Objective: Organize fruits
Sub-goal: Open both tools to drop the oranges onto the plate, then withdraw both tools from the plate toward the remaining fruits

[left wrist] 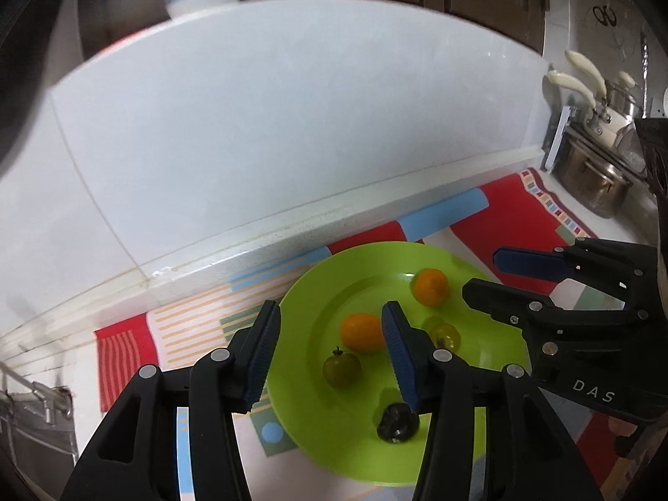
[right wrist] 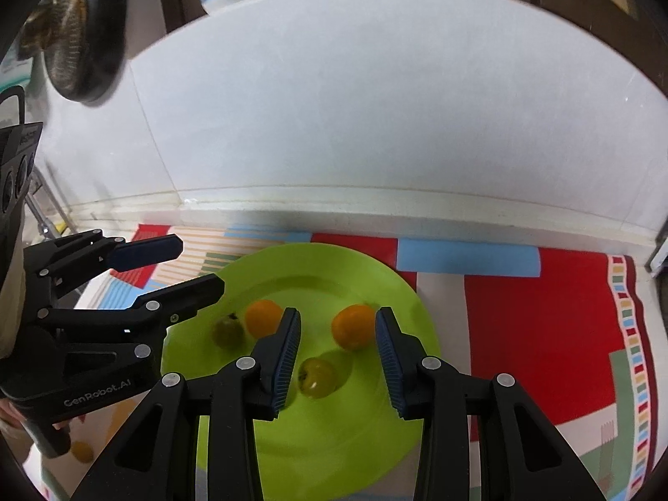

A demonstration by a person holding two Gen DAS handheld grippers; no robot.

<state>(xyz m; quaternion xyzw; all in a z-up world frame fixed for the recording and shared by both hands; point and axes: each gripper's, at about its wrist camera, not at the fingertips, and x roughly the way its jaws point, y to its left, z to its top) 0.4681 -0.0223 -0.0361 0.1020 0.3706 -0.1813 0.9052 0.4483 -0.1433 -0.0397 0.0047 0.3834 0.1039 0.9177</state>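
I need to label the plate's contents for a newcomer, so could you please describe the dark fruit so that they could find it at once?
Start at the round lime-green plastic plate lying on the red patterned cloth. Five small fruits lie on it: two orange citrus fruits, two greenish round fruits, and the small black wrinkled fruit near the plate's near edge. It is the only black one, and its skin is crumpled.

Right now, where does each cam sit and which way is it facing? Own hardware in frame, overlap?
Left wrist: on the left hand-held gripper, angled down at the green plate and tiled wall; its own fingers show, the right hand-held gripper enters from the right.
Right wrist: on the right hand-held gripper, angled down at the same plate; its own fingers show, the left hand-held gripper enters from the left.
Shared: plate, two orange fruits, patterned mat.
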